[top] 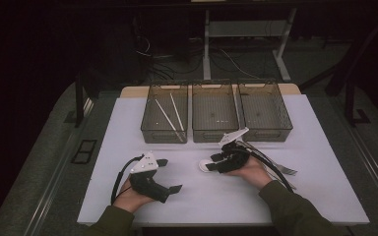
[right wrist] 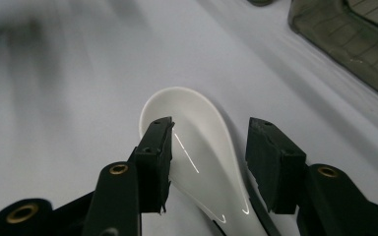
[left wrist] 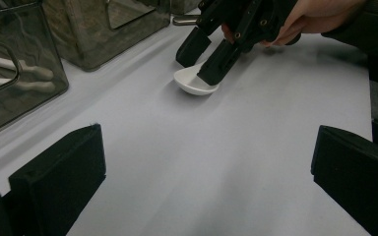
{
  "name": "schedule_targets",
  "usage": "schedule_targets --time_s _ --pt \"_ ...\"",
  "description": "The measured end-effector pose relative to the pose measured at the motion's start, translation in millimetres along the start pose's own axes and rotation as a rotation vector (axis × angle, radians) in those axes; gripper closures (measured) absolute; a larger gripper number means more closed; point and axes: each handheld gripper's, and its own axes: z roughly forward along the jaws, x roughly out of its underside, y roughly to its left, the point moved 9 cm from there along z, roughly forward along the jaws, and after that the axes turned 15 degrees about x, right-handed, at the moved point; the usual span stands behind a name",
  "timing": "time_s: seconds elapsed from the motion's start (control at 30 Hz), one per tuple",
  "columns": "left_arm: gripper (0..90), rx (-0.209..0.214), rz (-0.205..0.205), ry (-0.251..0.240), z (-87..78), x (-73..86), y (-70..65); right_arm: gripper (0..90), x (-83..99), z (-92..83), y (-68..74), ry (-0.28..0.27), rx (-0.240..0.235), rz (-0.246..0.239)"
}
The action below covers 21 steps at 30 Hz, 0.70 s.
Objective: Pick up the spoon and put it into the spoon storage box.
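A white spoon [right wrist: 197,147] lies on the desk [top: 192,196] at frame centre, between the parted jaws of the right hand-held gripper [right wrist: 209,164]. Judged step: grasping; next, closing squarely. Left hand-held gripper [left wrist: 202,182] stands apart, empty.

The left gripper [top: 169,175] sits lower left of the high view, its 2 jaws wide apart. The right gripper [top: 210,162], at centre, has jaws parted.

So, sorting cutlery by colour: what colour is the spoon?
White, glossy spoon; the right gripper view shows it best.
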Motion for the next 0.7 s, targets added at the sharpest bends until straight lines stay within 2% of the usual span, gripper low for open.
schedule_targets --time_s 0.2,0.37,0.53,0.57,0.6,0.63,0.7 --pt "0.0 0.0 0.001 0.0 -0.2 -0.1 -0.3 52.7 1.6 0.0 2.0 0.005 0.009 -0.021" --pt "0.0 0.0 0.002 0.0 -0.4 -0.2 -0.3 54.9 3.0 -0.7 5.4 0.008 0.034 -0.075" --pt "0.0 0.0 0.002 -0.006 -0.3 -0.7 -0.7 59.4 5.2 -3.2 13.0 0.019 0.022 -0.127" --pt "0.0 0.0 0.003 -0.003 -0.5 -0.5 -0.6 60.1 6.1 -3.0 11.5 0.016 0.028 -0.168" --pt "0.0 -0.001 0.003 -0.005 -0.4 -0.7 -0.6 60.6 6.6 -3.5 12.4 0.018 0.029 -0.183" --pt "0.0 -0.001 0.003 -0.003 -0.5 -0.6 -0.6 61.0 6.6 -3.9 15.2 0.019 0.023 -0.175" --pt "0.0 -0.001 0.003 -0.005 -0.2 -0.7 -0.7 62.1 8.0 -4.3 14.1 0.023 0.034 -0.213"
